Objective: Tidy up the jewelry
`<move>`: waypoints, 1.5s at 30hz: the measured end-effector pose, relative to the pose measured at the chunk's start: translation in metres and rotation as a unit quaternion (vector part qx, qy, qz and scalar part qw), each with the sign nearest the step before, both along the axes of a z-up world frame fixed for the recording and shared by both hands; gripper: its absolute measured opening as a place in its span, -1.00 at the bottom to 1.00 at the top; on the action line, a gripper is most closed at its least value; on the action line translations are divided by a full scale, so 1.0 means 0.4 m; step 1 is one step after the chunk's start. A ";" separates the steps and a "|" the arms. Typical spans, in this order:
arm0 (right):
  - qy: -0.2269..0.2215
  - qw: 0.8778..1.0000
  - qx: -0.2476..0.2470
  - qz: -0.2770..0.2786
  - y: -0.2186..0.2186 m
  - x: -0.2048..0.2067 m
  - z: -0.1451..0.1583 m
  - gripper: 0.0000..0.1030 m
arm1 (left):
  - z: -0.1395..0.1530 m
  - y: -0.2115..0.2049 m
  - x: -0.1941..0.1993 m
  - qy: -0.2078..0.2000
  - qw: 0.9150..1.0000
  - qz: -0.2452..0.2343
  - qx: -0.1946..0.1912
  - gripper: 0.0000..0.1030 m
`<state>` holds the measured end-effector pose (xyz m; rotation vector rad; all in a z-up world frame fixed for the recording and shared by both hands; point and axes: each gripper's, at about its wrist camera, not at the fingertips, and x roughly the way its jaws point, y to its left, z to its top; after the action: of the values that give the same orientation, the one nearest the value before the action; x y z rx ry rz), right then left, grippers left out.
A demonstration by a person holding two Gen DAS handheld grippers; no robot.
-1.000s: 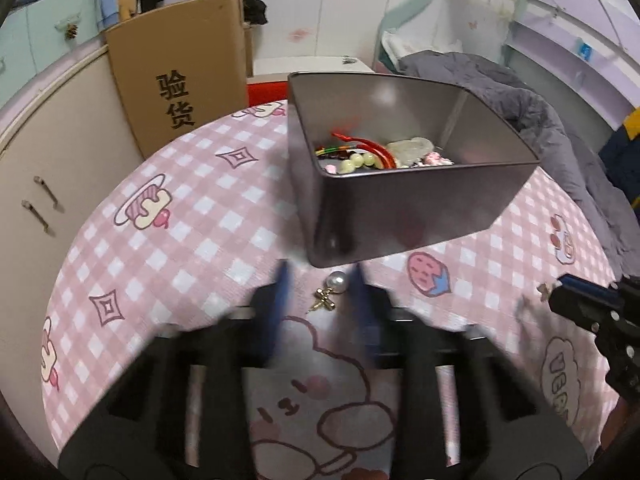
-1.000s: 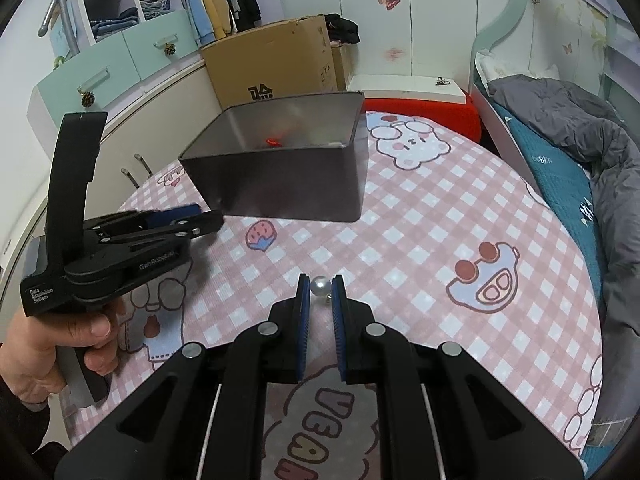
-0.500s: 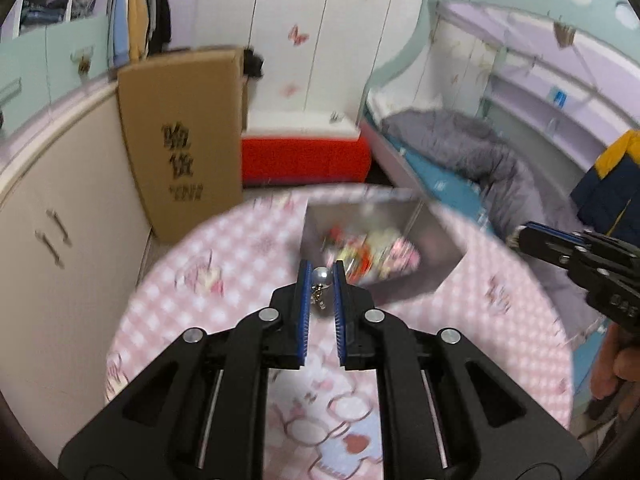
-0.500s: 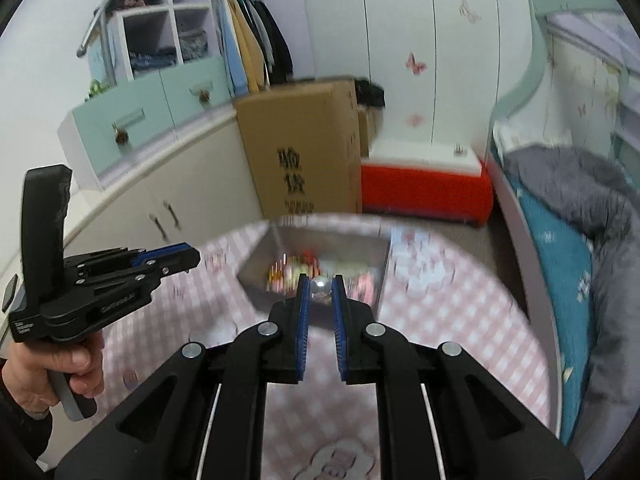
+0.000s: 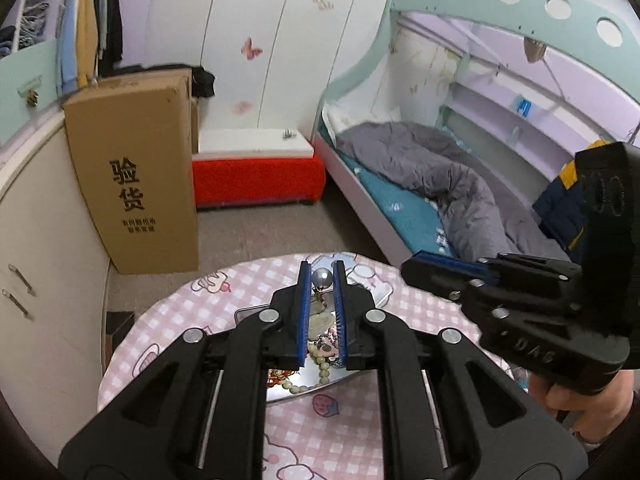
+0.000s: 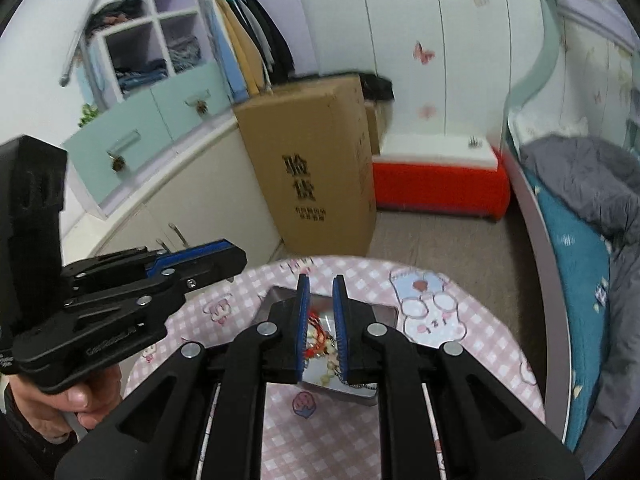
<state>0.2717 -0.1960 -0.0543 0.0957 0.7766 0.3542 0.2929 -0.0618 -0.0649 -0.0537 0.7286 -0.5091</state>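
Note:
My left gripper [image 5: 322,278] is shut on a pearl earring [image 5: 322,279], held high above the metal tin [image 5: 256,314] of jewelry on the pink checked table. My right gripper [image 6: 321,290] hangs above the same tin [image 6: 276,294]; its jaws stand slightly apart with nothing between them. Beads and red cord [image 6: 316,330] lie in the tin below. The right gripper shows in the left wrist view [image 5: 448,268], and the left gripper in the right wrist view [image 6: 208,258].
The round table [image 6: 460,360] has a pink cartoon cloth. Beyond it stand a cardboard box [image 6: 316,168], a red bench [image 6: 436,180], white cabinets [image 5: 36,240] and a bed with a grey duvet [image 5: 440,176].
Both grippers rose from the table to above the tin. The left one closed on the pearl earring and lifted it. The pearl held by the right gripper is gone from between its fingers.

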 end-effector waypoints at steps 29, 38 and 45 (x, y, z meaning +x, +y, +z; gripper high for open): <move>-0.098 0.988 0.039 -0.110 -0.048 -0.184 0.165 0.86 | 0.170 0.169 -0.263 -0.158 0.968 0.183 0.062 0.88; -0.144 0.980 -0.013 -0.137 -0.001 -0.342 0.214 0.86 | 0.248 0.163 -0.407 -0.188 0.957 0.210 0.070 0.88; -0.177 0.970 -0.056 -0.157 0.034 -0.443 0.229 0.86 | 0.293 0.140 -0.511 -0.212 0.947 0.228 0.077 0.88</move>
<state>0.0947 -0.1824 0.0373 0.0464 0.4157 0.0219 0.0886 -0.0059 0.0523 0.0344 0.3123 -0.0119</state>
